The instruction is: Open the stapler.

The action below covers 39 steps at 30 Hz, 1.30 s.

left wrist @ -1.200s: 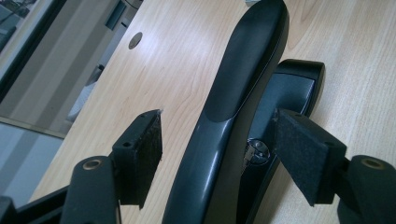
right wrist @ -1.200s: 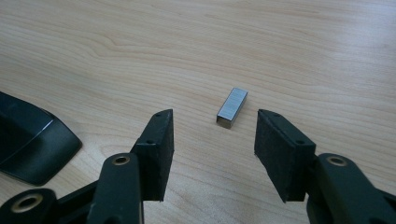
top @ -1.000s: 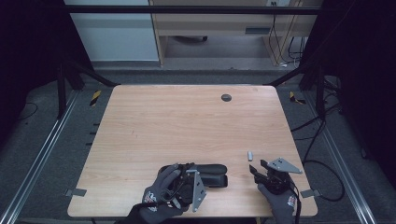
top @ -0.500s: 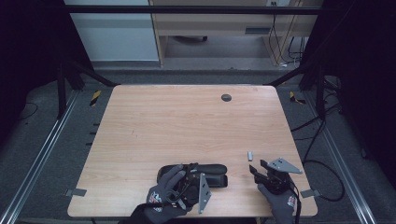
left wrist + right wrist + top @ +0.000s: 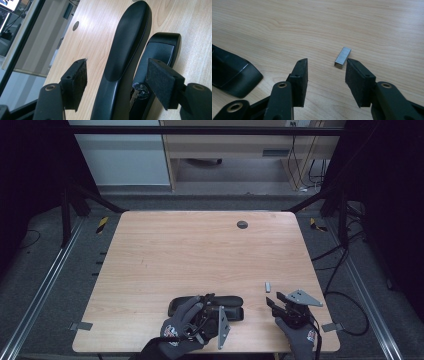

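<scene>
Right hand-held gripper (image 5: 325, 80) hovers low over the table (image 5: 200, 250) with its jaws apart and nothing gripped; they have just been closing. A strip of staples (image 5: 343, 57) lies flat on the wood just ahead, nearer to the right pad (image 5: 358, 81) and almost touching its top corner. From above I see it as a small grey piece (image 5: 267, 286) just beyond this gripper (image 5: 278, 301).

To do this pick well, I think I should shift a little so that the strip sits in the middle between both pads, then go down until they nearly touch the wood, and close gently across the short sides, because the strip is thin and can break or slide away.

Left hand-held gripper (image 5: 120, 82) is open around the stapler (image 5: 127, 50), which lies opened at the near edge of the table; the pads do not press on it.

From above, the glove (image 5: 180, 325) covers part of the stapler (image 5: 220, 302). I cannot tell if its channel already holds staples.
</scene>
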### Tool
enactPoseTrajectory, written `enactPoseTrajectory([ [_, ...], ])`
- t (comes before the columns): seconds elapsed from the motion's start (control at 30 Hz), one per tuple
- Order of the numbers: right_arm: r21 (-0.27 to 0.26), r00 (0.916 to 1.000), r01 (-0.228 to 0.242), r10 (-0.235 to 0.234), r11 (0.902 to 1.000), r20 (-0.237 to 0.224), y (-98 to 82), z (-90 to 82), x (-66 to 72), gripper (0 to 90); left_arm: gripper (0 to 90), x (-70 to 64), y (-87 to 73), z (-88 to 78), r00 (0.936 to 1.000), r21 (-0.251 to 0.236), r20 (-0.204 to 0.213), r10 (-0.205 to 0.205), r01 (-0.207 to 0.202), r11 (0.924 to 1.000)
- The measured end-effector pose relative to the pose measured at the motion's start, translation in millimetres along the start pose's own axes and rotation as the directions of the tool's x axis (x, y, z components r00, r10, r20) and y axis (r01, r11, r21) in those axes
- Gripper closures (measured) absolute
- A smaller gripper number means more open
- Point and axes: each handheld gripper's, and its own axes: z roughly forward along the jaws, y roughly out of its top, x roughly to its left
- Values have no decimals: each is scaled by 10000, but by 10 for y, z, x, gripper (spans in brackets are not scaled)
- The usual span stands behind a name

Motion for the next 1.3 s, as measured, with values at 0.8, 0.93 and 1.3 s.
enactPoseTrajectory([
  [0.8,130,9989,160,-155,9998,-438,9,10,88,680,320,-68,111,141,9972,359,-319,675,-663,9972],
  [0.93,156,9986,200,-192,9997,-486,11,16,101,692,317,-67,141,161,9960,480,-325,830,-814,9955],
  [1.3,233,9958,343,-322,9991,-862,19,32,158,761,321,-102,167,270,9931,720,-403,1104,-1073,9916],
])
